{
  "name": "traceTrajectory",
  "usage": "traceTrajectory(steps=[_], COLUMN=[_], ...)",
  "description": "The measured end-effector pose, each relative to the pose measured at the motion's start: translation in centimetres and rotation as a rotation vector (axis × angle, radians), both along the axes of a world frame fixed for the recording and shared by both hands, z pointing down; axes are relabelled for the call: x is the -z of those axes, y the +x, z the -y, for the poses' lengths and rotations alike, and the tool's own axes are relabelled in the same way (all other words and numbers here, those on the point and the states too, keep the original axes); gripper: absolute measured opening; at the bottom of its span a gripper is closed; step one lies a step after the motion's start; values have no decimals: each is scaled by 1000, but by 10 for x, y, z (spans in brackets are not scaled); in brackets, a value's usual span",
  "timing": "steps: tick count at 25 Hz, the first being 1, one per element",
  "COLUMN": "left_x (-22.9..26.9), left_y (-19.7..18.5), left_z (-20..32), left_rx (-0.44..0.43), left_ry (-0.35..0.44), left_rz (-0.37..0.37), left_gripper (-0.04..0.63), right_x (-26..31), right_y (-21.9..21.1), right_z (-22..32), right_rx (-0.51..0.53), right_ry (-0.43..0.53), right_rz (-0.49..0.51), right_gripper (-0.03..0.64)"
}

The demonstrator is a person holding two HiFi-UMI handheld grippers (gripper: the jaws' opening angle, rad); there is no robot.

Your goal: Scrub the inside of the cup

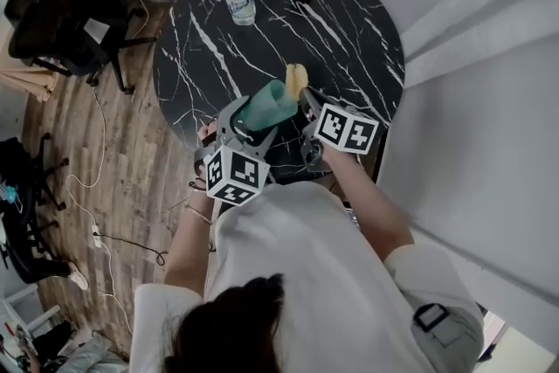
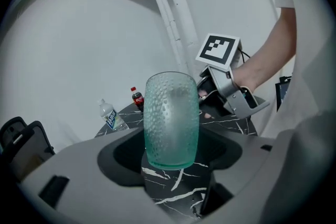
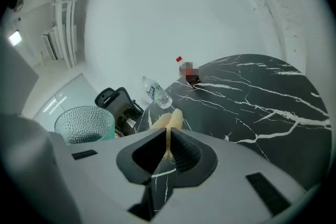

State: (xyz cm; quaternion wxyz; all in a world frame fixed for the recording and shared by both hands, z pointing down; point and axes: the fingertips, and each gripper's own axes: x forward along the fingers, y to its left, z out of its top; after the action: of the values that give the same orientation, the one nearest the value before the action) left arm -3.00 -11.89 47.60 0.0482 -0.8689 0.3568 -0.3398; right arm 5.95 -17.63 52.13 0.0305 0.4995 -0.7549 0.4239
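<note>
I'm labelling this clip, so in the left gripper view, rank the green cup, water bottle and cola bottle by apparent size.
Largest: green cup, though it is nearest the camera.
Next: water bottle.
Smallest: cola bottle, slightly smaller; both bottles stand far back.

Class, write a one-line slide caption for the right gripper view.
Right gripper clamps a yellow sponge beside the green dimpled cup, above a black marble table.
</note>
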Motion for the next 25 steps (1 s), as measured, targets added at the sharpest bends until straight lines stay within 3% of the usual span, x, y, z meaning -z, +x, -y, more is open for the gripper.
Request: traceTrajectory(steps=[9,25], left_x=[-13,-66], left_y=[3,-8], left_z=[-12,-8], left_rx=[8,42], left_ry=[-62,-220], left_rz=[-49,-5], left_gripper=[316,316], right_x=[3,-8], right_y=[-23,-41], right_z=[-5,-17], right_rx=[89,141], right_ry=[64,67], right_rz=[-57,-187], right_gripper=[48,48])
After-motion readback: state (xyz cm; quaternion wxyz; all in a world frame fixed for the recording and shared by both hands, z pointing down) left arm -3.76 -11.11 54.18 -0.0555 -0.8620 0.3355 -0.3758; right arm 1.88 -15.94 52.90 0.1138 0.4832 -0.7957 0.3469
